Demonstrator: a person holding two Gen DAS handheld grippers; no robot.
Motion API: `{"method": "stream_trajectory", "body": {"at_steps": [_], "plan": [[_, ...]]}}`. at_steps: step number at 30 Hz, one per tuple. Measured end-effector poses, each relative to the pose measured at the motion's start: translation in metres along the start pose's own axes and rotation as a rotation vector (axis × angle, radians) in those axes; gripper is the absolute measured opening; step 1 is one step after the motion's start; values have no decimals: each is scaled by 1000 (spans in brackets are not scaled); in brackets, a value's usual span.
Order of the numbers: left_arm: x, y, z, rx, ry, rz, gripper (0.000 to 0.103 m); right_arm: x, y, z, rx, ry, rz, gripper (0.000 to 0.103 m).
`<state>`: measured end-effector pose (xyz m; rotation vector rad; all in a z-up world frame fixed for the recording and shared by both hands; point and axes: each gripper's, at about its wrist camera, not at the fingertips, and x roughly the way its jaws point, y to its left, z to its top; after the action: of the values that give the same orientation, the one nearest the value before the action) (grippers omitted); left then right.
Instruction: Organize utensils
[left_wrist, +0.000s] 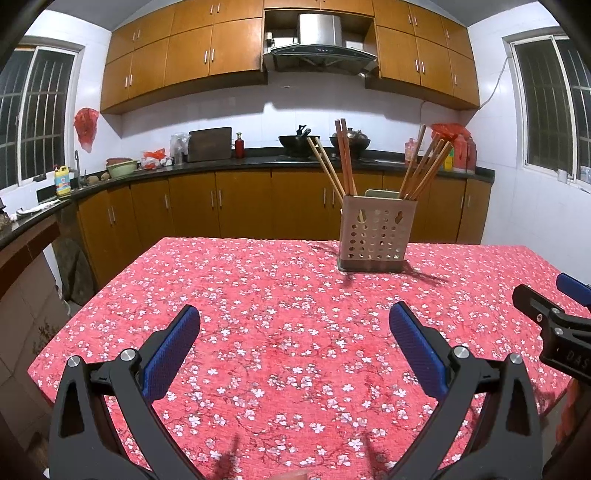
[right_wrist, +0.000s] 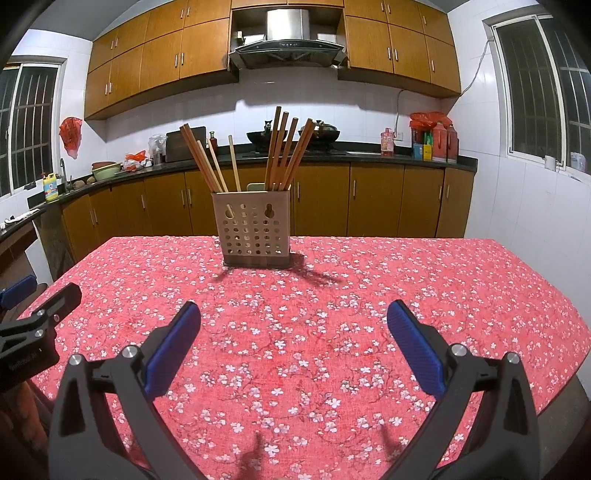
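Note:
A beige perforated utensil holder (left_wrist: 376, 232) stands upright at the far side of the table, in the right wrist view (right_wrist: 254, 233) too. Several wooden chopsticks (left_wrist: 343, 158) stand in it, leaning left and right (right_wrist: 286, 149). My left gripper (left_wrist: 293, 334) is open and empty, held low over the near part of the table. My right gripper (right_wrist: 293, 334) is open and empty, also well short of the holder. Part of the right gripper shows at the right edge of the left wrist view (left_wrist: 554, 325); the left gripper shows at the left edge of the right wrist view (right_wrist: 33, 325).
The table has a red floral cloth (left_wrist: 280, 295) (right_wrist: 406, 295). Behind it runs a dark kitchen counter (left_wrist: 221, 162) with woks, bottles, a cutting board and bowls, brown cabinets below and above. Table edges fall off at left and right.

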<state>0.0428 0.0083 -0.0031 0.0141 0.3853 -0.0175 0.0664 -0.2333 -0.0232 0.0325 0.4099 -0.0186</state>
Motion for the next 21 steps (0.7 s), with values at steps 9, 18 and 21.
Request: {"method": "stream_trajectory", "body": {"at_steps": [9, 18, 21], "plan": [[0, 1, 0, 0, 1, -1, 101, 0, 0, 0, 1, 0, 0, 99], [1, 0, 0, -1, 3, -2, 101, 0, 1, 0, 2, 2, 0, 99], [1, -1, -1, -2, 5, -1, 101, 0, 1, 0, 3, 2, 0, 99]]}}
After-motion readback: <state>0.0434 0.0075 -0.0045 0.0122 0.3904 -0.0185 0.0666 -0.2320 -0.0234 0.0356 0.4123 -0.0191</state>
